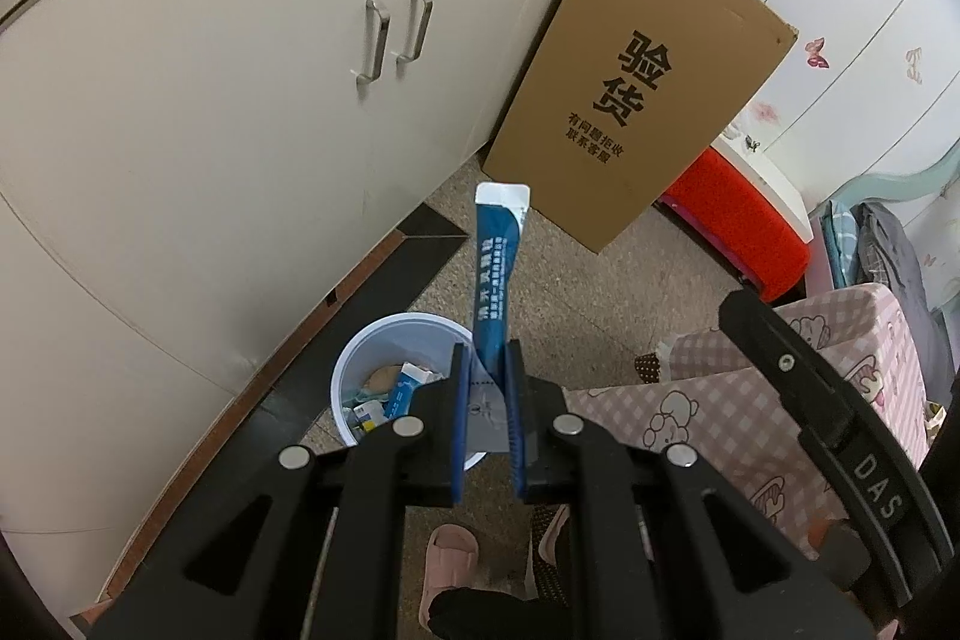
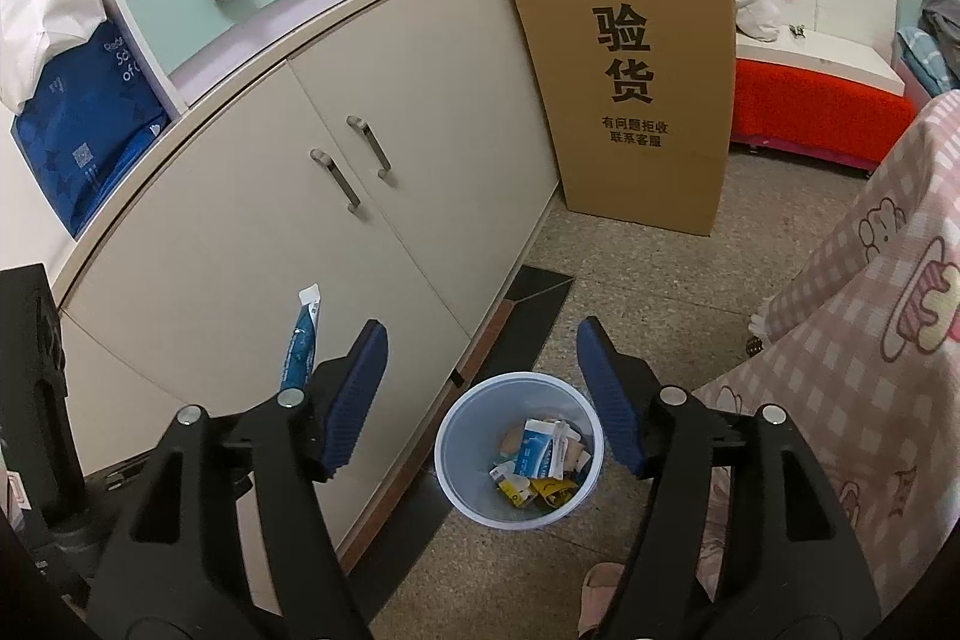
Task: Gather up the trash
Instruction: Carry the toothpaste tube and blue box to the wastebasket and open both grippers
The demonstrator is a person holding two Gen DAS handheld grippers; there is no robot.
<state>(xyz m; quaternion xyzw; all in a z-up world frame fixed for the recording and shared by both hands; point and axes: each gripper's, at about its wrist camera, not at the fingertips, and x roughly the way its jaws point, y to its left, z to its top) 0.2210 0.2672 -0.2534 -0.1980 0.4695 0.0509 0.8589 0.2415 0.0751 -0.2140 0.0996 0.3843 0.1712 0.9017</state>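
One sachet (image 1: 495, 274) stood pinched between the narrow pads of the left gripper (image 1: 487, 364), sticking up toward twelve o'clock, with the bin (image 1: 360, 358) just below at nine; I judged the drop was next, needing a shift over the rim. From the right wrist, the right gripper (image 2: 483, 349) hung wide and empty above the bin (image 2: 456, 436), which held scraps and small cartons; the sachet (image 2: 302, 337) showed at ten.

Glossy foil sachet (image 1: 495, 274); translucent plastic bin (image 2: 474, 496); matt cardboard box (image 2: 636, 64); brushed metal handles (image 2: 336, 181); speckled stone floor (image 2: 660, 292); checked cloth (image 2: 840, 340).
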